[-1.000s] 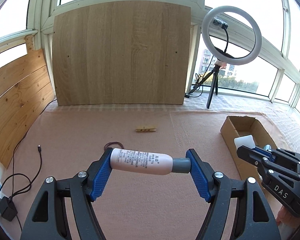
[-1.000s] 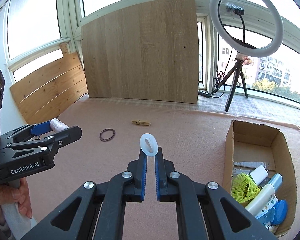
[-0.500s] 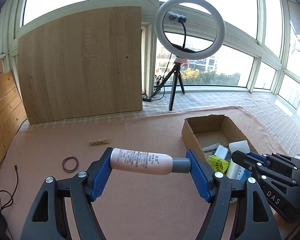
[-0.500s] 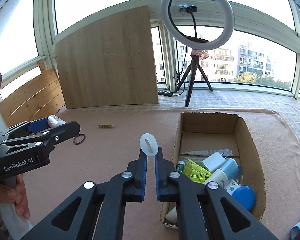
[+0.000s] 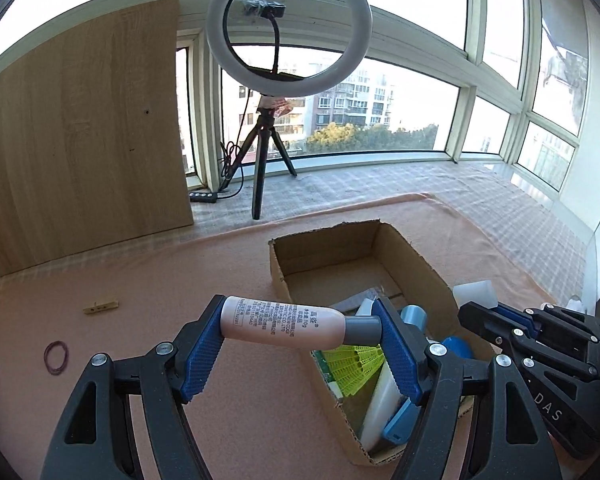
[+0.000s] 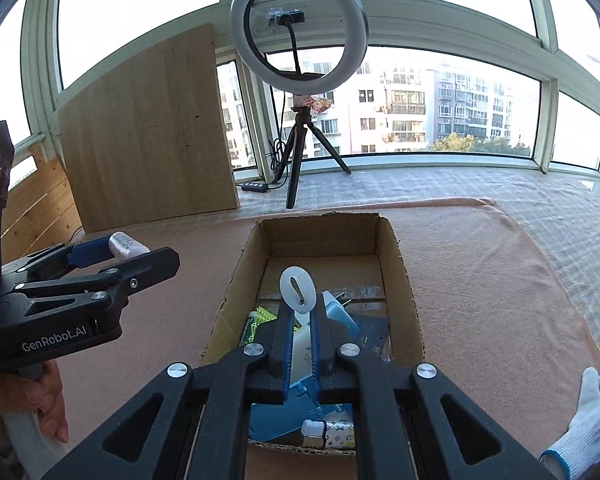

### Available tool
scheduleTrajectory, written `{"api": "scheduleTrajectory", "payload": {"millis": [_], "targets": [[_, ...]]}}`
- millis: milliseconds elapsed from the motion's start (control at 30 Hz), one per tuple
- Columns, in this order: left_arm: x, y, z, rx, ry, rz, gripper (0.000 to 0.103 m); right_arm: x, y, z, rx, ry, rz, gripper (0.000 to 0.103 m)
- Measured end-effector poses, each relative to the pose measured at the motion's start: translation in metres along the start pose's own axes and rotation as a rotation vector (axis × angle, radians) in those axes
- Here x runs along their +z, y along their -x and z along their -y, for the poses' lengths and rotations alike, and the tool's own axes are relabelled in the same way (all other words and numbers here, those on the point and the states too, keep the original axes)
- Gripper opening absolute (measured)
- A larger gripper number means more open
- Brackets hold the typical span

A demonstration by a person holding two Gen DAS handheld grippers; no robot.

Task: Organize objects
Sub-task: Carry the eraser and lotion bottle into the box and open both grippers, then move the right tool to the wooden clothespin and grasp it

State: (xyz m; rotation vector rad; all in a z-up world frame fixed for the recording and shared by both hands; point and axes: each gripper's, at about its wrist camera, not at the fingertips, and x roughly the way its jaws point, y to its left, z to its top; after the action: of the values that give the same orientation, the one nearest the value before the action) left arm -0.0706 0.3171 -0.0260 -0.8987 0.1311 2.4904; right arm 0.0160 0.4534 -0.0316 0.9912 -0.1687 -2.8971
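Left gripper (image 5: 302, 330) clamped on one pink tube (image 5: 284, 321), lengthwise across the jaws; right gripper (image 6: 300, 318) pinched on one white ring (image 6: 299, 284). Cardboard box (image 6: 396, 256), half full, now directly under the right gripper and ahead-right of the left; earlier it sat off right. Left of the tube: one clothespin (image 5: 101, 306), one rubber band (image 5: 56, 357). Ring light (image 6: 299, 32) beyond.

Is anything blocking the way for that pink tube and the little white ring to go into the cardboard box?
Nothing visible. The cardboard box is open-topped, its far half bare. The white ring hangs over it, and the pink tube is by its near-left edge.
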Motion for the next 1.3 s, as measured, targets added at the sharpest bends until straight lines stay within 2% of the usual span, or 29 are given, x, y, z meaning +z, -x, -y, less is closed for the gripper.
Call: {"api": "scheduleTrajectory", "payload": {"millis": [300,367,400,433,667,833,967,1133,1300], "targets": [[0.015,-0.033,0.018,-0.052,-0.02,-0.014,0.076,0.003,-0.009,0.018,-0.031,-0.02,-0.003,0.008],[0.014,-0.043,0.017,-0.076,-0.004,-0.036,0.084,0.002,-0.014,0.019,-0.04,-0.014,-0.022,0.012],[0.012,-0.048,0.015,-0.077,0.005,-0.046,0.092,0.0,-0.018,0.02,-0.04,-0.008,-0.045,0.017],[0.01,-0.049,0.013,-0.081,0.015,-0.045,0.093,-0.001,-0.02,0.02,-0.046,-0.006,-0.052,0.024],[0.0,-0.049,-0.016,-0.05,0.048,-0.062,0.093,0.0,-0.019,0.021,-0.064,-0.002,-0.054,0.025],[-0.013,-0.04,-0.048,-0.001,0.077,-0.078,0.093,0.009,-0.024,0.01,-0.051,0.016,-0.048,0.025],[-0.028,-0.024,-0.085,0.051,0.115,-0.081,0.093,0.017,-0.033,-0.014,-0.015,0.05,-0.051,0.025],[-0.054,0.003,-0.153,0.147,0.204,-0.087,0.094,0.027,-0.049,-0.066,0.058,0.128,-0.061,0.036],[-0.088,0.037,-0.231,0.257,0.319,-0.089,0.095,0.03,-0.078,-0.138,0.171,0.213,-0.099,0.039]]}}
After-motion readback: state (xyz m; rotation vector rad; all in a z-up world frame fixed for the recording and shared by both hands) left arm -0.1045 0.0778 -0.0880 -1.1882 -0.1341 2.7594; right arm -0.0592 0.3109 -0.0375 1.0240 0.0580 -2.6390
